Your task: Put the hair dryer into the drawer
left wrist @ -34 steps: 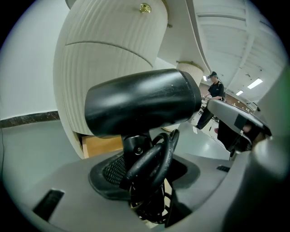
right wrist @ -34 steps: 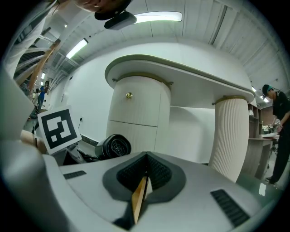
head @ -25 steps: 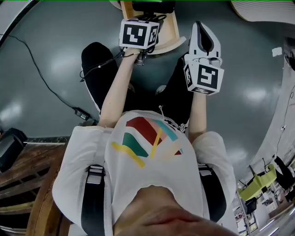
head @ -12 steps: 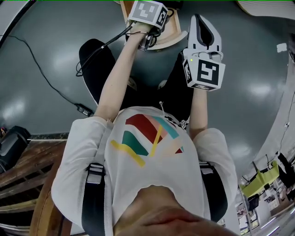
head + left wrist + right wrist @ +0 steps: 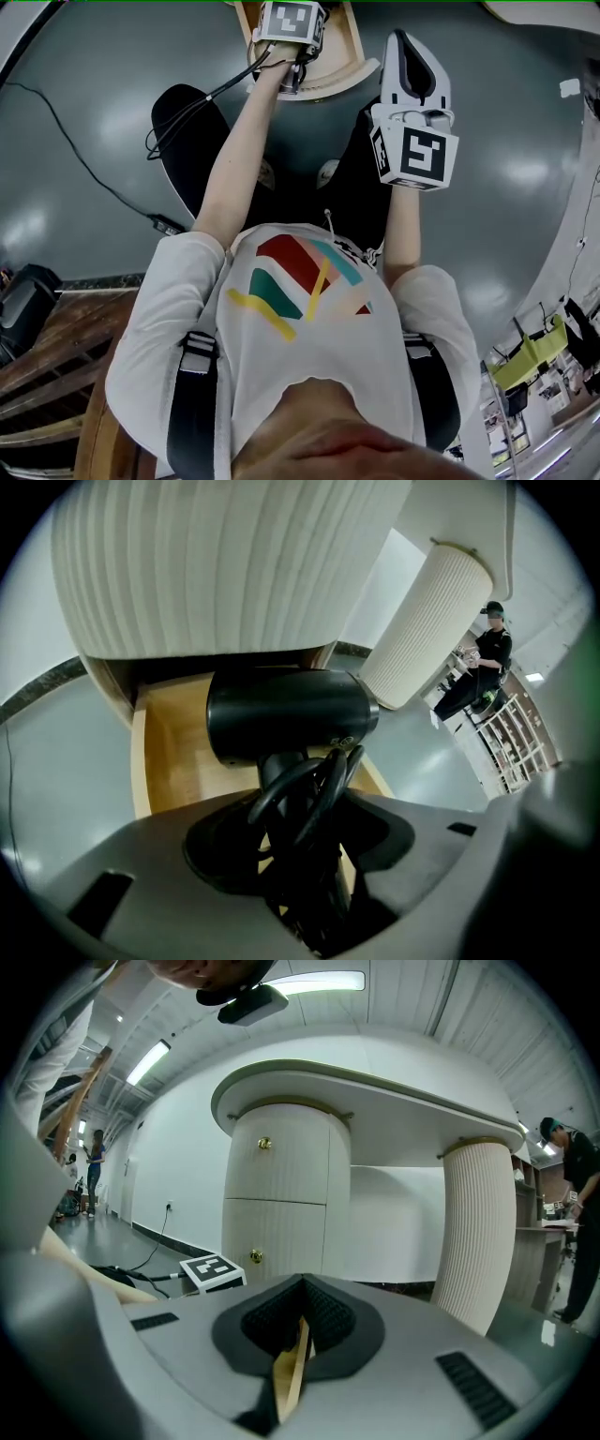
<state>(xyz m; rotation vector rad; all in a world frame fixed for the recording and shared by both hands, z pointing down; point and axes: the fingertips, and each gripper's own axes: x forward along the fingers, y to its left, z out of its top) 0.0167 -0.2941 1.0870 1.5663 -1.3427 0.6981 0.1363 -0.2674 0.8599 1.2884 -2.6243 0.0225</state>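
A black hair dryer (image 5: pixel 286 714) hangs barrel-across in the left gripper view, its cord looped round the handle. My left gripper (image 5: pixel 298 803) is shut on that handle and cord. Just below the dryer lies the open wooden drawer (image 5: pixel 173 752), under a white ribbed cabinet front (image 5: pixel 225 564). In the head view the left gripper's marker cube (image 5: pixel 291 21) sits over the drawer (image 5: pixel 342 75) at the top edge and hides the dryer. My right gripper (image 5: pixel 405 42) hovers right of the drawer, its jaws together and holding nothing, as the right gripper view also shows (image 5: pixel 298 1335).
A black cable (image 5: pixel 202 108) trails from the left gripper across the grey floor. The right gripper view shows the white cabinet with brass knobs (image 5: pixel 281 1204) and a ribbed column (image 5: pixel 473 1232). A person (image 5: pixel 486 653) stands far off at shelves. A dark wooden bench (image 5: pixel 47 347) is behind me.
My left gripper has gone down and forward with the hair dryer, from just short of the drawer to over it. The right gripper has stayed where it was.
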